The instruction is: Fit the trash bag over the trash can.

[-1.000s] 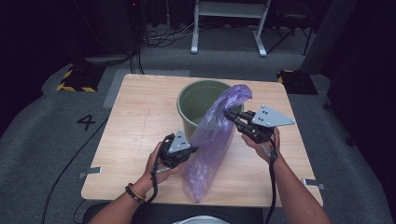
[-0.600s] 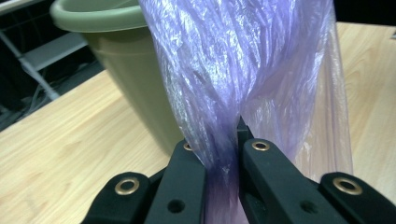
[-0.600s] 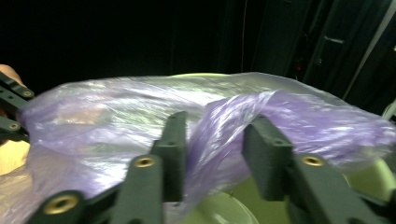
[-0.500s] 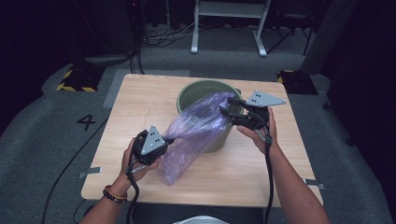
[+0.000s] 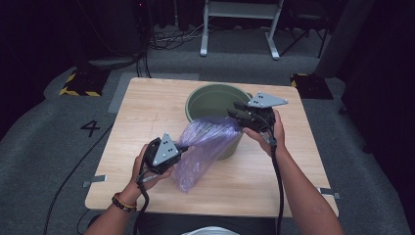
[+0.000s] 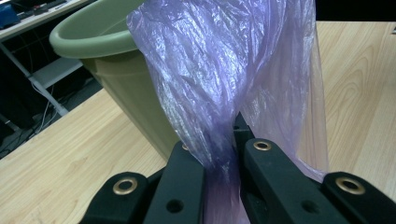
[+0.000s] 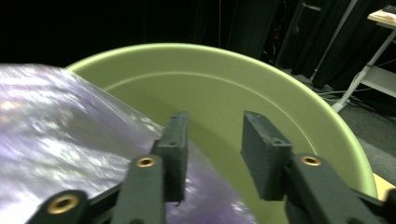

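Floor marking: showing "4", dark numeral on grey carpet, left of the bench.
Other readable text: none showing.

A light wooden table stands on a grey carpet, and a white number "4" is marked on the floor just left of the table. Beyond the table's far corners lie two blocks with yellow and black stripes, one left and one right. Farther behind the table are a white metal frame and loose cables.
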Action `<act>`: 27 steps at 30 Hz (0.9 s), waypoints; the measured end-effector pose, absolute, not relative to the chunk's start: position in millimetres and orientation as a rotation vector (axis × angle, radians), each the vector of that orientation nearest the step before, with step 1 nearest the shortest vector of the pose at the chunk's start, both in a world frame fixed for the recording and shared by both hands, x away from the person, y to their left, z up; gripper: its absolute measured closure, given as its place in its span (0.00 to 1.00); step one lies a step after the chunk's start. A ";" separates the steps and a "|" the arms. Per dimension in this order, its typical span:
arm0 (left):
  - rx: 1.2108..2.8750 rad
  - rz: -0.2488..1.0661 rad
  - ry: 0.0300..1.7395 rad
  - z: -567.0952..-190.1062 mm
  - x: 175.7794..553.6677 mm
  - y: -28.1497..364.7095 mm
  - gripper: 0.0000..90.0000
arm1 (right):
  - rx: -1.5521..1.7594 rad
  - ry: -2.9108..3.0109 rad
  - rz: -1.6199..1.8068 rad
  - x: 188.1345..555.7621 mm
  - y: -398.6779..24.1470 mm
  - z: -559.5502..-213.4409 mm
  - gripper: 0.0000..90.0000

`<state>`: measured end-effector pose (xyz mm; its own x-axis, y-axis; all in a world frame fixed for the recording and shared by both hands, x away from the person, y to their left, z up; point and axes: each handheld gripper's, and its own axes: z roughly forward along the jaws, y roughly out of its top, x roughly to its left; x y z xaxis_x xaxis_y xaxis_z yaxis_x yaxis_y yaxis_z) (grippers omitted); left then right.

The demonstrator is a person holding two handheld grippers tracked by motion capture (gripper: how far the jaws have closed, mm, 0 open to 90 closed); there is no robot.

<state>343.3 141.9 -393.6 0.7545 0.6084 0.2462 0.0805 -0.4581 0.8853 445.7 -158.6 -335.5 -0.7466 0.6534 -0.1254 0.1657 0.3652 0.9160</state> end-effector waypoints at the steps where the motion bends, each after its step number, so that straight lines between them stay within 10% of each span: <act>1: 1.980 0.682 0.521 -393.6 343.5 140.0 0.99 | 0.705 2.148 1.390 443.7 -159.1 -334.3 0.62; 10: 1.999 0.659 0.521 -398.4 342.6 130.6 0.99 | 0.526 2.168 1.523 396.2 -185.7 -330.1 0.41; 27: 2.008 0.612 0.499 -407.7 343.0 116.5 0.97 | 0.676 2.173 1.575 371.2 -194.3 -399.6 0.46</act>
